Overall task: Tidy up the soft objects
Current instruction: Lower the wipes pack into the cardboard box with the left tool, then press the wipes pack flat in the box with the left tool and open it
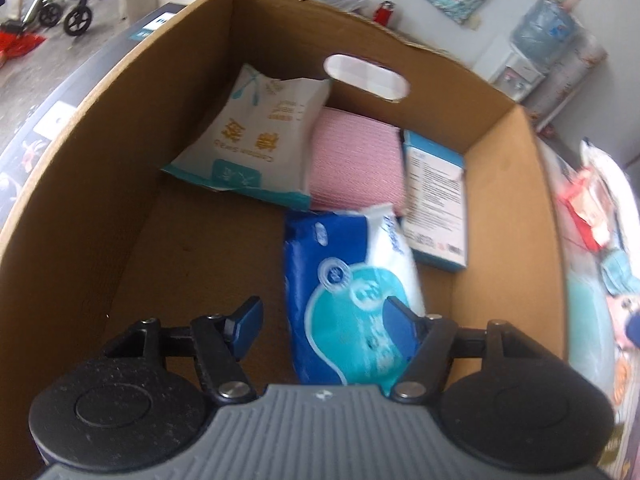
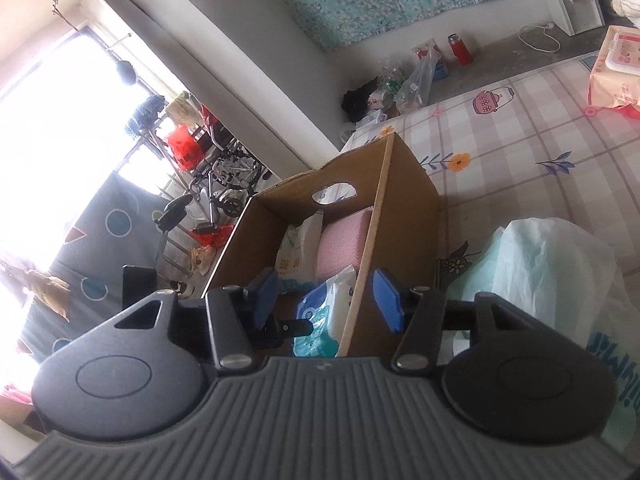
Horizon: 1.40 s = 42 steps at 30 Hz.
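The blue and white tissue pack (image 1: 352,300) lay on the floor of the cardboard box (image 1: 100,208), near the right wall and toward the near side. Behind it lay a folded pink cloth (image 1: 356,164), which the pack seemed to touch at its far end. To the left of the cloth a white pack with gold letters (image 1: 256,136) leaned tilted over the cloth's left edge. To the right of the cloth a light blue carton with small print (image 1: 436,200) was lying by the right wall, just beside the tissue pack.

The left gripper (image 1: 324,318) pointed steeply down into the box, above the tissue pack. Its jaws stood apart and nothing was between the pads; the right pad appeared in front of the pack, but I could not tell whether it touched the pack.

The right gripper (image 2: 326,294) was outside the box, lower and more level, looking over the near right wall (image 2: 360,280). Its jaws were also apart, and no object was clamped; the edge of the wall appeared between the fingers (image 2: 388,300), but seemed farther away.

The box stood on a bed cover with flowers and a check pattern (image 2: 520,140). Right of the box lay a pale plastic bag (image 2: 552,264). At the far right corner of the cover sat a pink pack of wipes (image 2: 616,76). By the wall stood a red bottle (image 2: 460,50) and a water dispenser (image 2: 572,0).
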Tool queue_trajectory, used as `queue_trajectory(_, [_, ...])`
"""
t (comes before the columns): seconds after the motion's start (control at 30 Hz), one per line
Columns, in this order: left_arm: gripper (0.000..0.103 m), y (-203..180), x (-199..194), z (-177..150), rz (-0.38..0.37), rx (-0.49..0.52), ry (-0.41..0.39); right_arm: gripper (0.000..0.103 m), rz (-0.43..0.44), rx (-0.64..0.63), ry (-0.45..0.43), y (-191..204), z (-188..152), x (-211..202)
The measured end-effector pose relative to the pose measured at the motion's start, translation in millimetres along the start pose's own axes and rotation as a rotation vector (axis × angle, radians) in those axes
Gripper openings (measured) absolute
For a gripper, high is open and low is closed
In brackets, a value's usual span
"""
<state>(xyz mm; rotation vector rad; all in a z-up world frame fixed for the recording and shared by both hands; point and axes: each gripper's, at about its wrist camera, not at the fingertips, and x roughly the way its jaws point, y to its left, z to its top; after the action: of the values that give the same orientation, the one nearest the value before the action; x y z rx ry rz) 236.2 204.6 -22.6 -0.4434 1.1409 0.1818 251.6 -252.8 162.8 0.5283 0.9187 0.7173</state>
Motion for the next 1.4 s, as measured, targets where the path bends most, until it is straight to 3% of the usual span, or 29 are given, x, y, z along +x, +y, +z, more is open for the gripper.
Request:
queue_trajectory(0.17, [0.068,2.9,21.2,16.4,-0.010,-0.044,0.046,0.053,0.015,0.018,0.012,-7.5,-3.1,2.2])
queue_trajectory(0.27, [0.064,-10.5,23.9,16.0,-0.048,0.065,0.063,0.054,0.008,0.036,0.034,-12.5,-5.1,9.3])
queue_trajectory(0.37, [0.064,-21.0,24.5,9.1,-0.037,0.135,0.060,0.054,0.001,0.049,0.047,-17.3,-7.4,12.7])
queue_trajectory(0.83, [0.056,-42.8,13.5,-20.3,-0.070,0.383,0.110,0.055,-0.001,0.064,0.050,-20.7,-9.2,12.1])
queue_trajectory(0.97, [0.057,-35.4,9.3,-16.5,-0.083,0.291,0.117,0.056,-0.007,0.064,0.048,-21.2,-10.3,8.8])
queue_trajectory(1.03, [0.074,-31.1,10.2,-11.8,-0.101,0.202,0.118,0.056,-0.009,0.064,0.041,-21.7,-10.1,5.5])
queue_trajectory(1.1, [0.083,-24.7,13.3,-6.6,-0.115,0.086,0.125,0.056,-0.011,0.068,0.036,-23.4,-9.7,3.4])
queue_trajectory(1.23, [0.084,-19.7,25.2,5.1,-0.111,-0.105,0.135,0.058,-0.010,0.070,0.032,-24.6,-10.5,0.8])
queue_trajectory(1.4, [0.086,-24.7,36.6,7.2,-0.034,-0.221,0.114,0.060,-0.011,0.074,0.031,-26.5,-11.6,-0.6])
